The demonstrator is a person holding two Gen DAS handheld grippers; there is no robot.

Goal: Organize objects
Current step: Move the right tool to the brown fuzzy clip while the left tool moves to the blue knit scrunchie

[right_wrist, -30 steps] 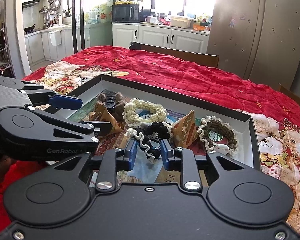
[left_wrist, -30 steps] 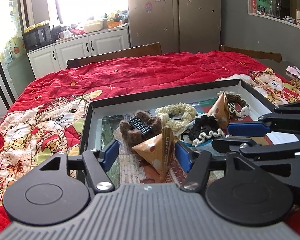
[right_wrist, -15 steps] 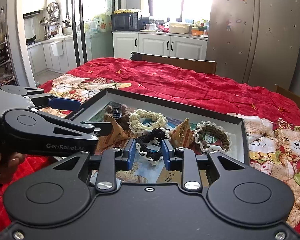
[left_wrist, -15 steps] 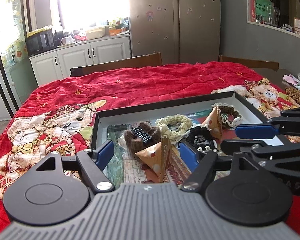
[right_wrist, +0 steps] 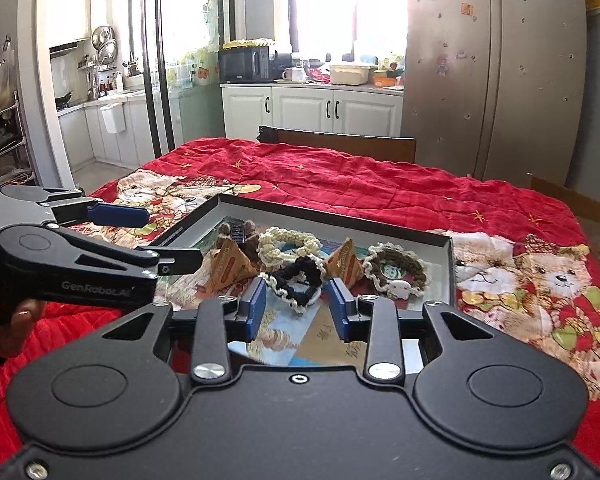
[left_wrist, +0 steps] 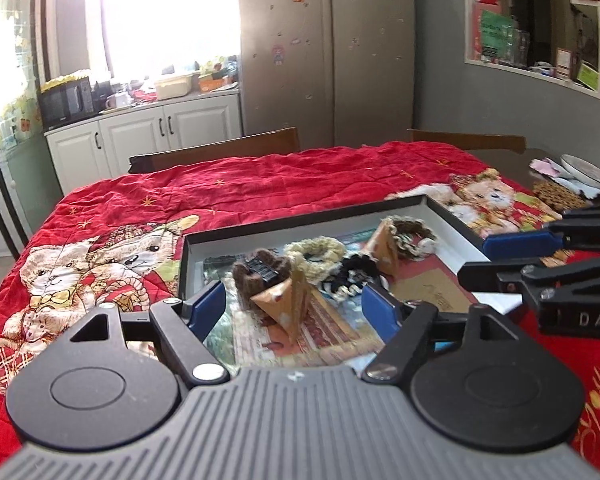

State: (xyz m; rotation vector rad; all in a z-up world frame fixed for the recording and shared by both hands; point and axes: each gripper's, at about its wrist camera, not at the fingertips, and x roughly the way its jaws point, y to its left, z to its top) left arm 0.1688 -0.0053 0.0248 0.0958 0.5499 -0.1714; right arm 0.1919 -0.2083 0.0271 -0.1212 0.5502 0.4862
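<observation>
Both hand-held grippers are held empty above the tray (right_wrist: 451,264) near the desk's front edge: left hand-held gripper (left_wrist: 294,306) wide, right hand-held gripper (right_wrist: 296,308) narrower, its jaws just opened. Black scrunchie (right_wrist: 298,278) and paper cones (left_wrist: 284,304) are seen lying inside; placing looks done, so a fresh item must be sought next.

**Reds, Creams and Blue Pads on My Screens**

I'm looking at a bright red quilt (right_wrist: 380,184) dotted with small gold stars and printed with cream-and-tan teddy bears. On it I see a shallow box (right_wrist: 332,220), black outside, white within, lined with a multicoloured picture. Inside I spot a cream crochet scrunchie (right_wrist: 288,244), a black one edged in white (right_wrist: 296,280), an olive-brown one trimmed cream (right_wrist: 396,270), a brown fuzzy clip (left_wrist: 260,274) with black teeth, and two orange-tan triangular packets (right_wrist: 344,266). Both grippers (right_wrist: 296,310) (left_wrist: 294,306) show black with blue pads.
</observation>
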